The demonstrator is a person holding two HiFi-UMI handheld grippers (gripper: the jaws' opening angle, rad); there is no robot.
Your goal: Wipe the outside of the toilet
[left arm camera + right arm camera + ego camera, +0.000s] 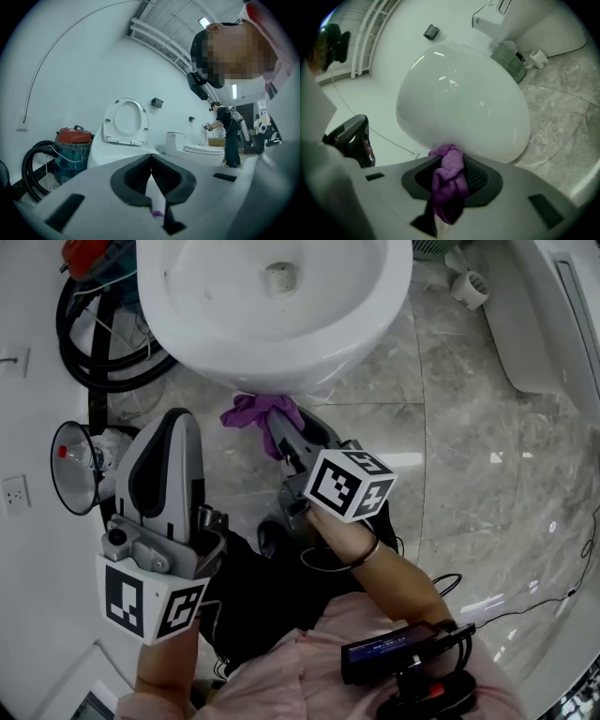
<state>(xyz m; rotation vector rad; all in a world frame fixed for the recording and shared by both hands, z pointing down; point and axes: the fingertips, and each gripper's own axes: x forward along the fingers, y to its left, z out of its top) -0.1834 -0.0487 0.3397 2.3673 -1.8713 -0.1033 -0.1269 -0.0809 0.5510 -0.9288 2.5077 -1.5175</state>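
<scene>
Task under way, early or middle by judgement; the right gripper (279,434) is clamped on a purple cloth (258,412) and presses it against the toilet (281,343) at the bowl's 6 o'clock edge, low on the front curve of the outer shell; in the right gripper view the cloth (449,180) fills the gap between the jaws and its top bunch touches the white shell (464,108).

No streaks, damp or dirt show on the porcelain, so wiped and unwiped parts cannot be told apart; judged from the cloth's place, only the front underside is in hand; the flanks at 3 and 9 o'clock and the foot are likely left.

The left gripper (176,423) stands idle at 8 o'clock from the cloth, apart from the bowl; its own view shows the jaws brought together at the tips with nothing between them.

Count:
- grippers: two
- cloth: one
- toilets: the one being wiped, seat (125,123) raised; a second toilet (197,149) further back in the left gripper view
- vacuum (72,147): one, at 10 o'clock from the bowl, with one black hose (94,367)
- paper roll (472,287): one, on the floor at 2 o'clock
- second person (229,136): one, far off
</scene>
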